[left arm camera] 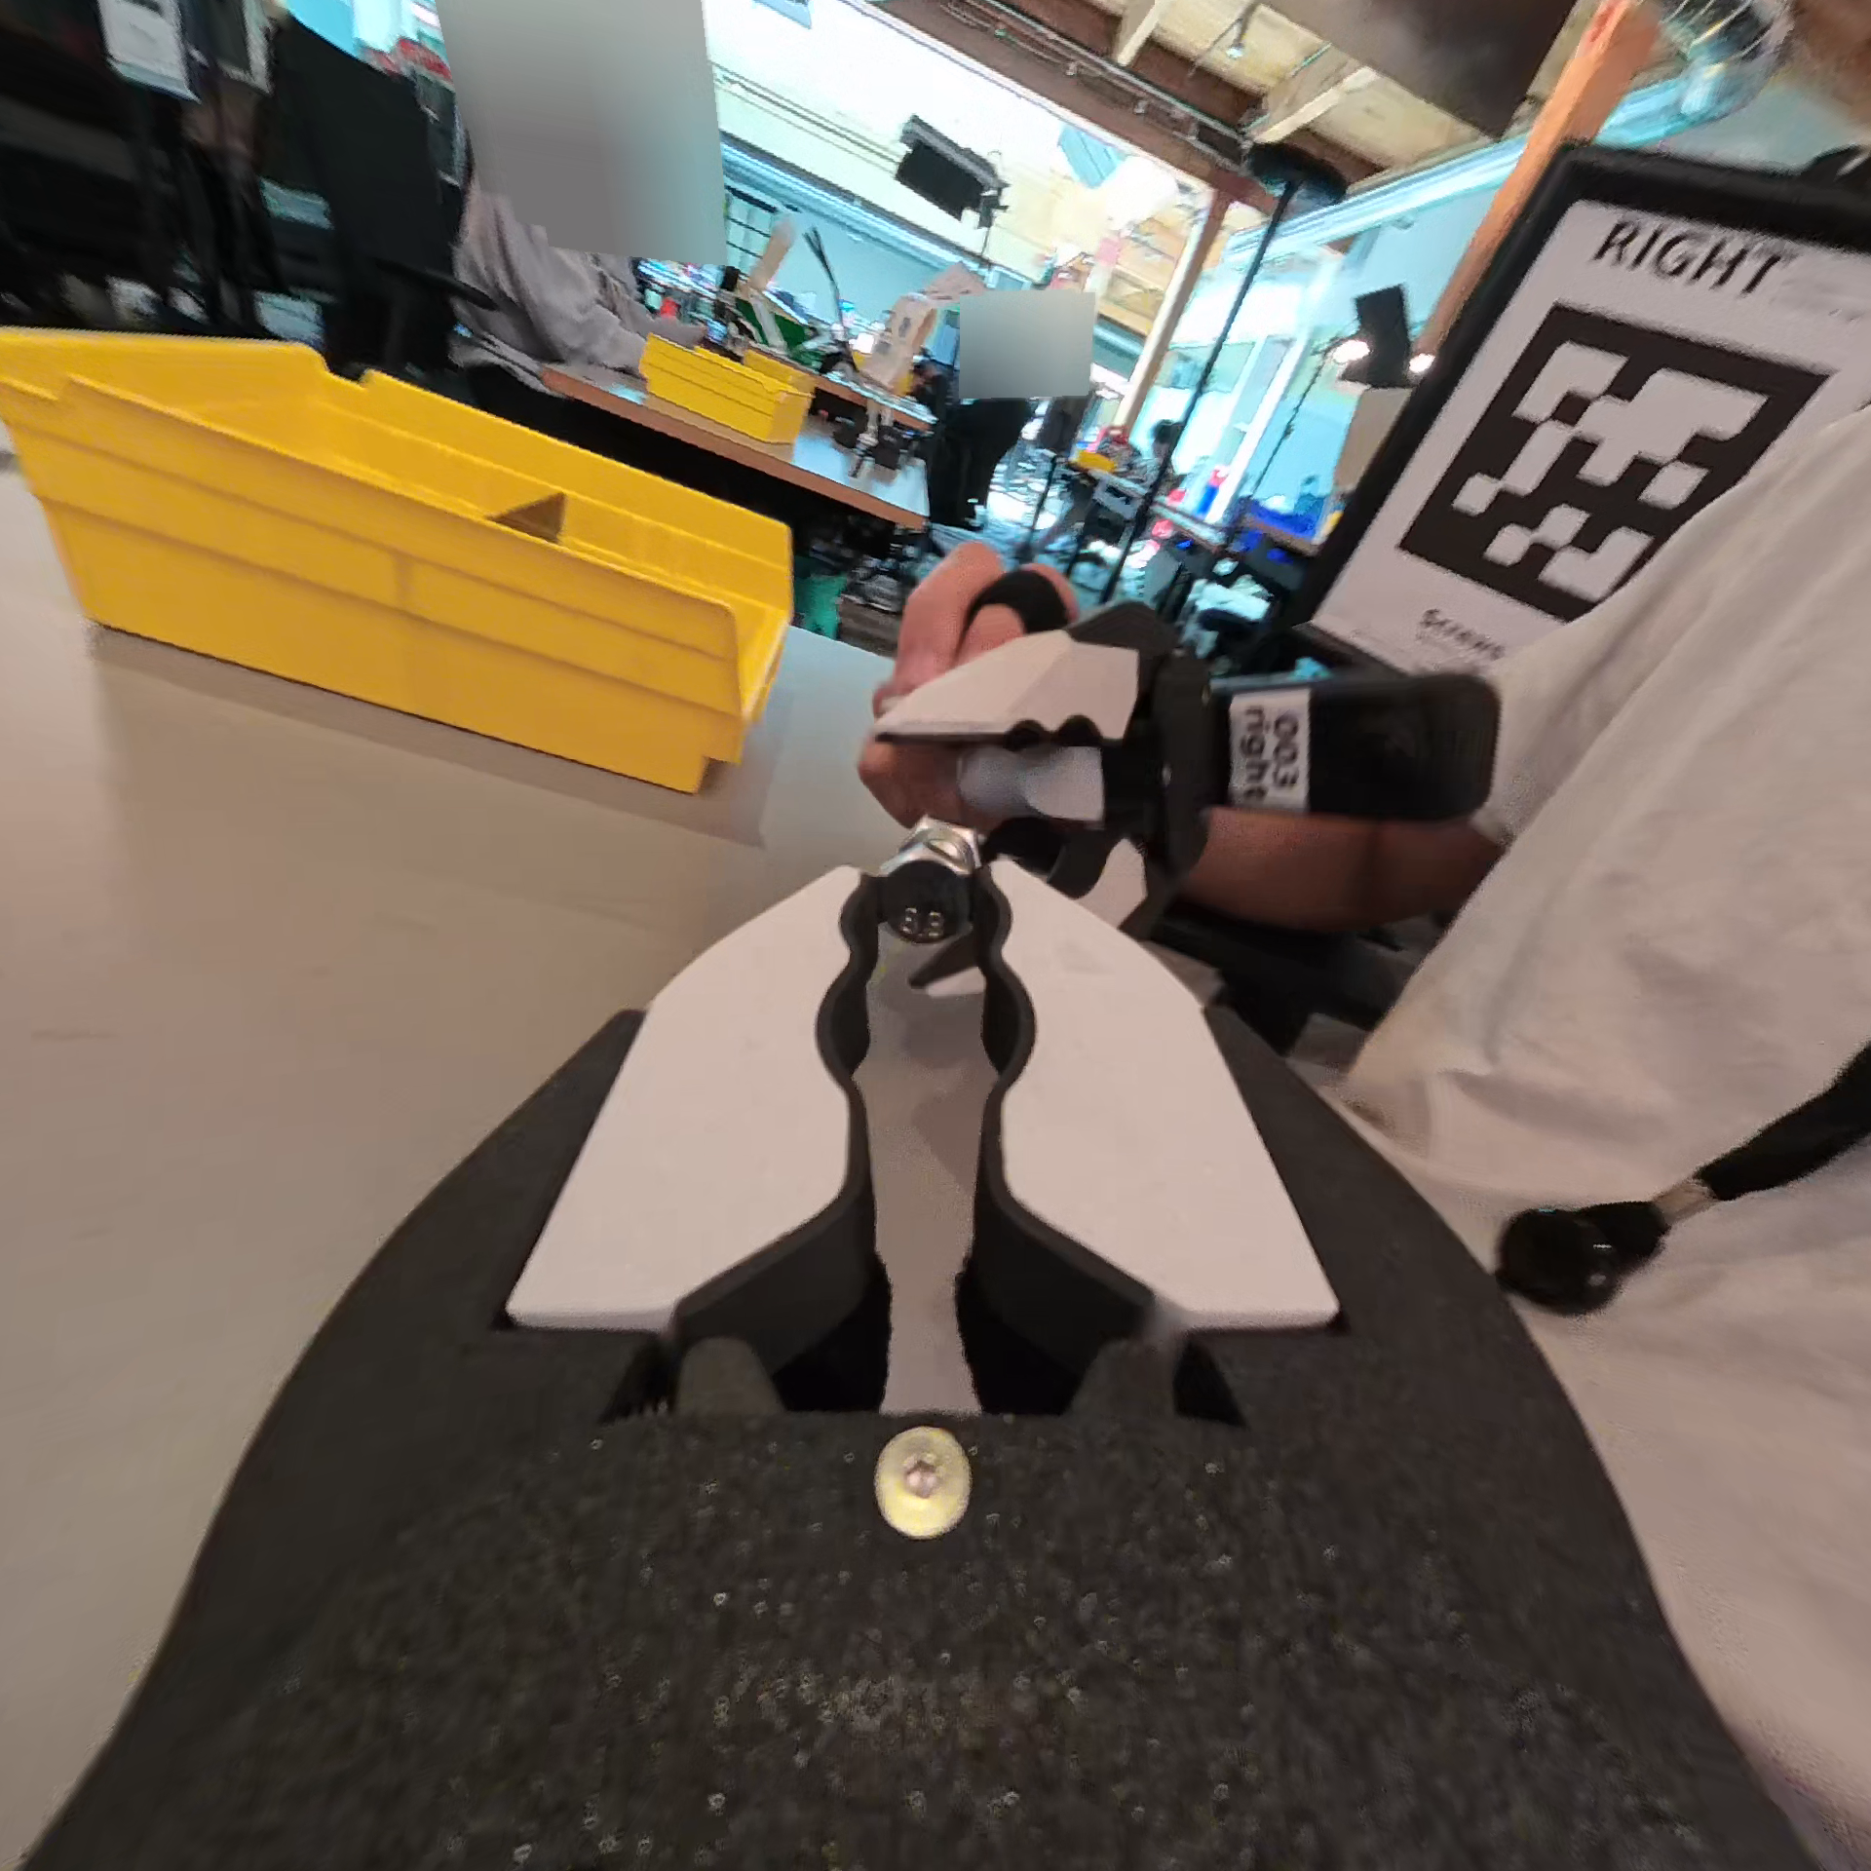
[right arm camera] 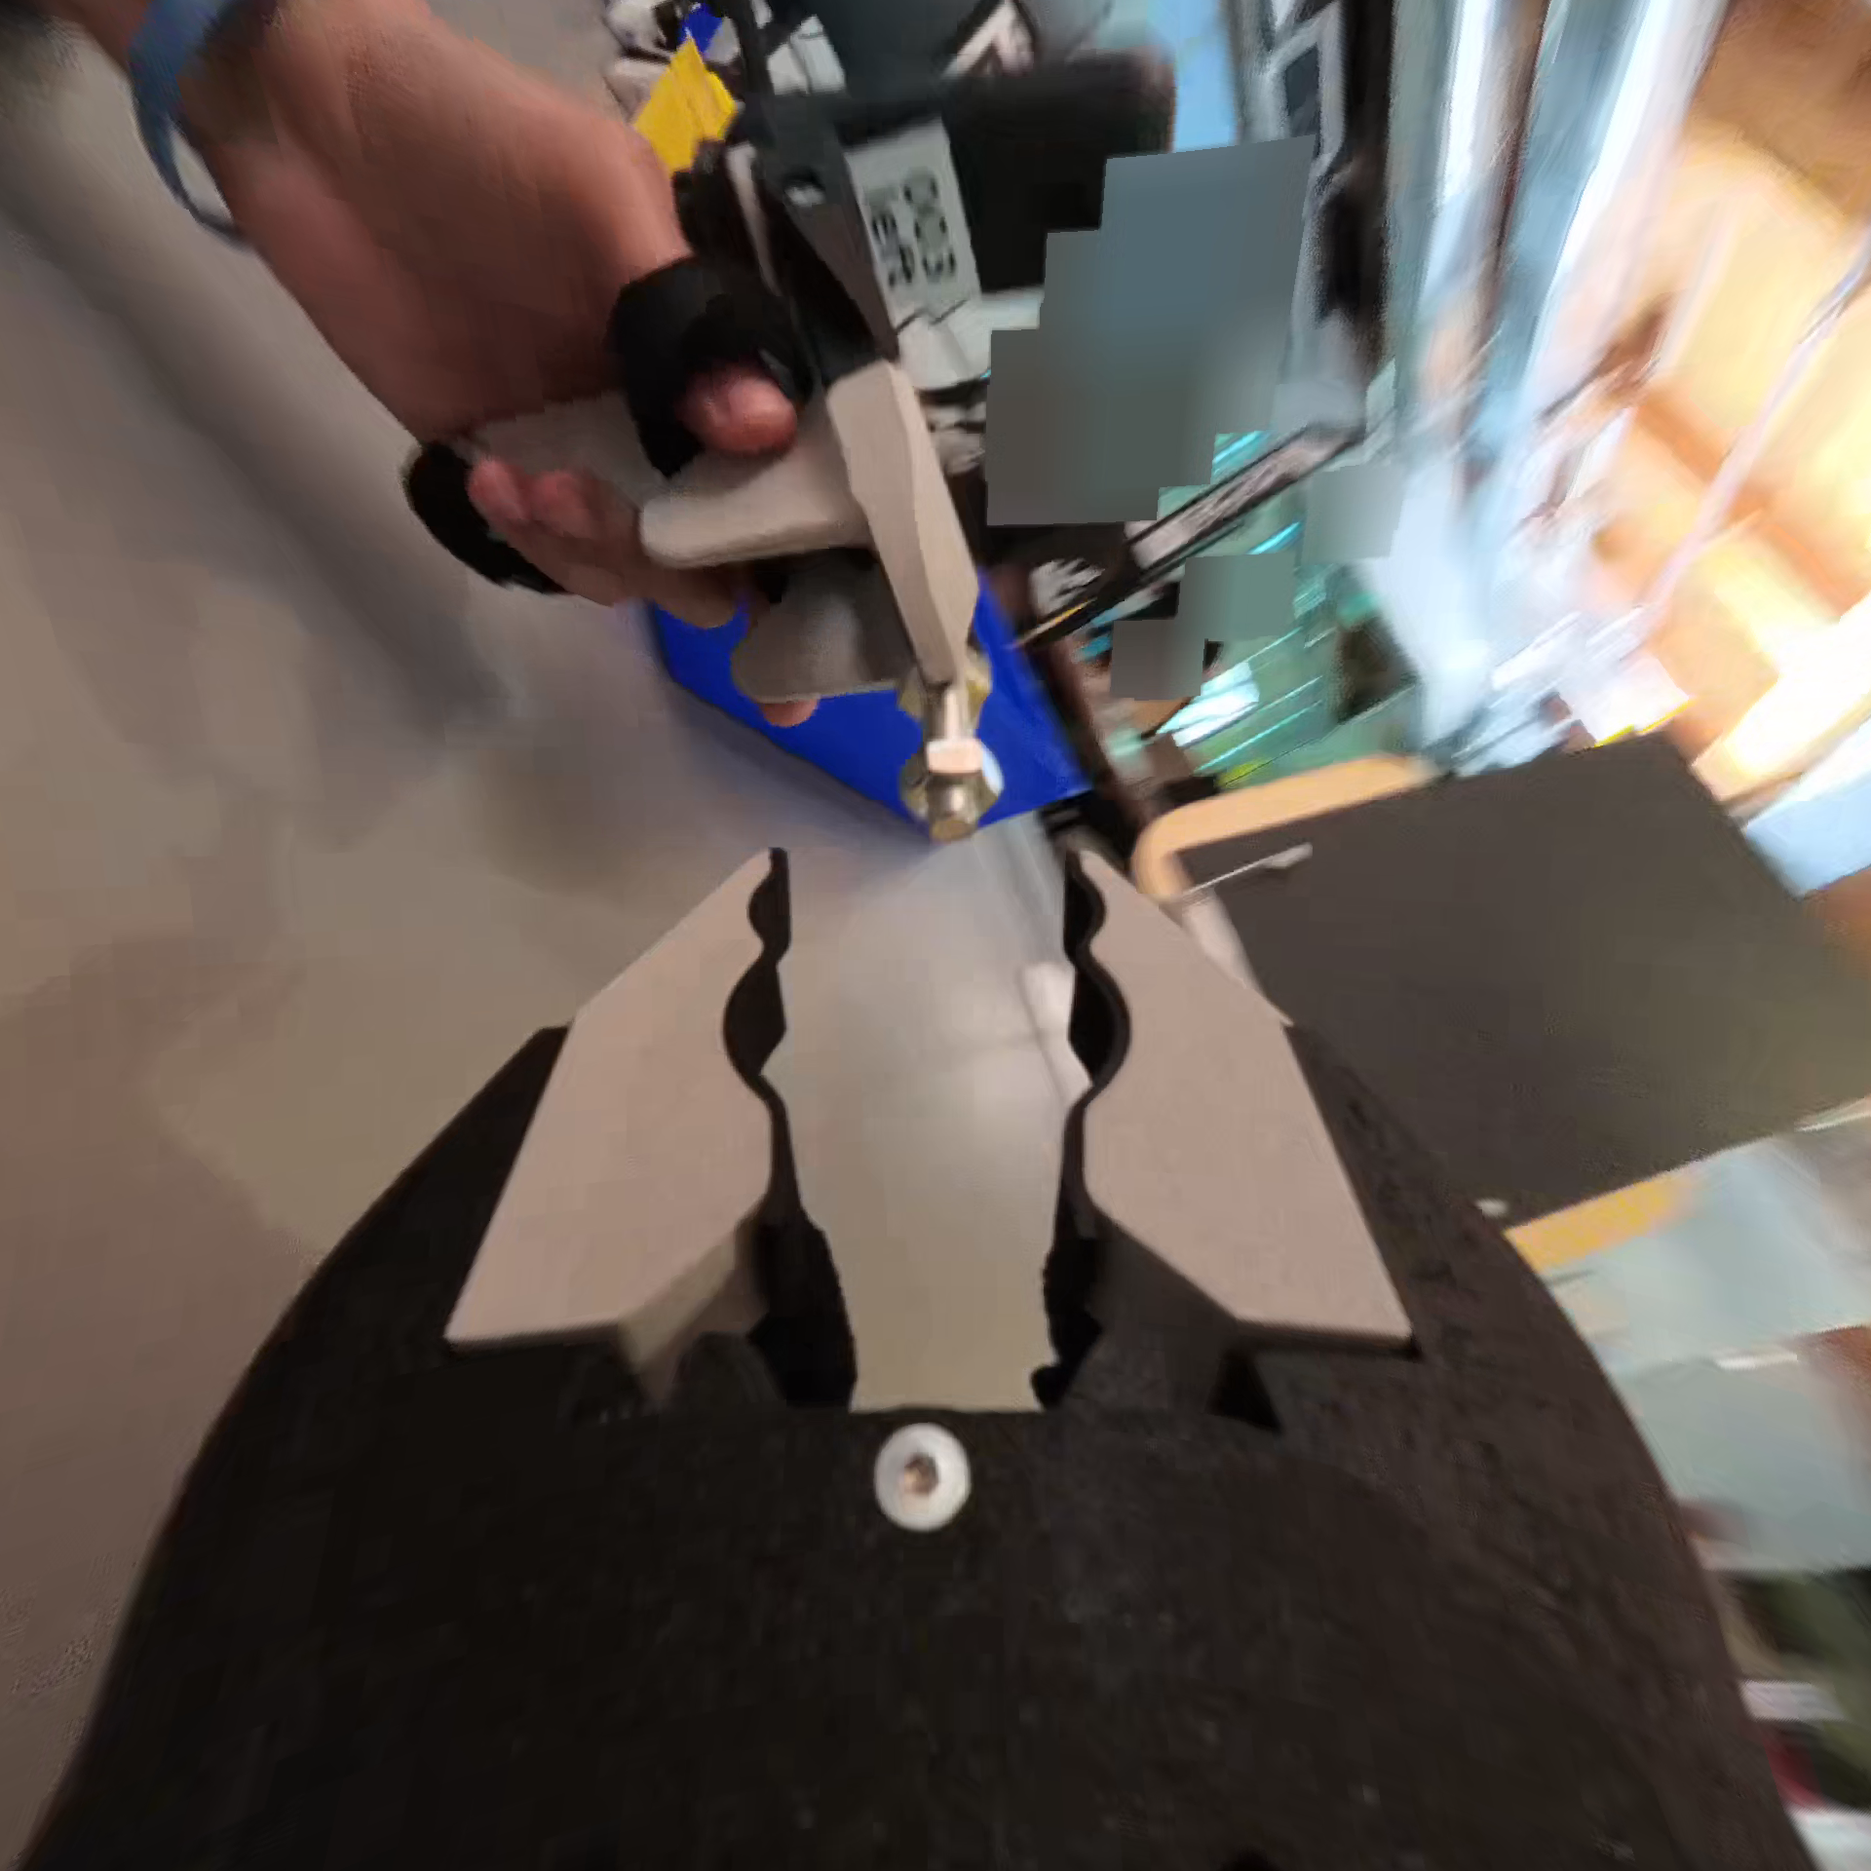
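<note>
My left gripper (left arm camera: 926, 916) is shut on the head of a silver hex bolt (left arm camera: 923, 906), held above the grey table (left arm camera: 304, 1012). A silver nut (left arm camera: 937, 848) sits on the bolt's shank just beyond my fingertips. In the right wrist view the left gripper (right arm camera: 947, 673), held by a hand, points the bolt (right arm camera: 947, 724) and its nut (right arm camera: 952, 790) toward me. My right gripper (right arm camera: 923, 871) is open and empty, its tips just short of the bolt's end. It also shows in the left wrist view (left arm camera: 911, 749), just above and beyond the nut.
A yellow bin (left arm camera: 405, 567) stands on the table at the far left. A blue bin (right arm camera: 871, 729) lies behind the bolt. A person in a white shirt (left arm camera: 1620, 911) is at the right, with a black-and-white marker board (left arm camera: 1620, 456) behind. A black chair (right arm camera: 1519, 962) is beyond the table edge.
</note>
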{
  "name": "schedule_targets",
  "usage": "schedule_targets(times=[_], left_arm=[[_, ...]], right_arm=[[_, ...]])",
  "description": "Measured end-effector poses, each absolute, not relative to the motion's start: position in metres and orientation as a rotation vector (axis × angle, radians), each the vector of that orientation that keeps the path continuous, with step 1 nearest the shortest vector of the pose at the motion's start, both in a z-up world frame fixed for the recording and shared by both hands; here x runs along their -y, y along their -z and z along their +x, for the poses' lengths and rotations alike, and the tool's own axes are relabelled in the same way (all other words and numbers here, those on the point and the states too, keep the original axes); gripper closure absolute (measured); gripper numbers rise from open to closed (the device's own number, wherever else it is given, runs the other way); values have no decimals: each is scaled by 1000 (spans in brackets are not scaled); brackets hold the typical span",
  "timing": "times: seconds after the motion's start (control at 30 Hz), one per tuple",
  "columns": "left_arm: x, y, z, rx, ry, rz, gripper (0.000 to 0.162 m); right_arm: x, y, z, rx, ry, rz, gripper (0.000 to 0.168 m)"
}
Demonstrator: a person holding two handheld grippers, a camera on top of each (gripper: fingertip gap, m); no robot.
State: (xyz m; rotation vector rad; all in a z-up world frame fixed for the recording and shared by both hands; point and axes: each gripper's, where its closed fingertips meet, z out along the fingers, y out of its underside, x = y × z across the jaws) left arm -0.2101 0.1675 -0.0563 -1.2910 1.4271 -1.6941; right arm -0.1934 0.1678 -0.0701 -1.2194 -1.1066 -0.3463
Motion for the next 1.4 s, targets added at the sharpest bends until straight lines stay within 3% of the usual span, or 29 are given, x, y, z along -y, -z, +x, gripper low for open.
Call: schedule_targets(times=[0.13,0.2,0.33,0.53,0.63,0.7,0.87,1.07,1.27,1.4], left_arm=[[-181,52,-212,-1418,1439,-1158,145],[-183,51,-214,-1426,1367,-1121,144],[-179,51,-217,-1462,1297,-1060,144],[-168,57,-219,-1525,1251,-1036,145],[-168,62,-221,-1540,1202,-1046,145],[-167,62,-223,-1534,1208,-1053,144],[-169,63,-225,-1513,1319,-1138,144],[-155,57,-219,-1513,1649,-1232,144],[-144,56,-201,-1583,1793,-1208,144],[-138,57,-183,-1654,1763,-1151,145]], right_arm=[[-165,97,-208,833,-480,-1653,123],[-157,100,-223,657,-1031,-1795,107],[-145,85,-230,308,-1899,-1769,110],[-158,66,-219,53,-2162,-1581,122],[-161,62,-222,61,-2168,-1561,136],[-163,67,-224,84,-2118,-1599,152],[-166,68,-226,298,-1803,-1649,153],[-158,65,-215,961,-550,-1499,152],[-150,58,-191,1117,706,-1107,152],[-143,66,-166,1045,773,-1182,144]])
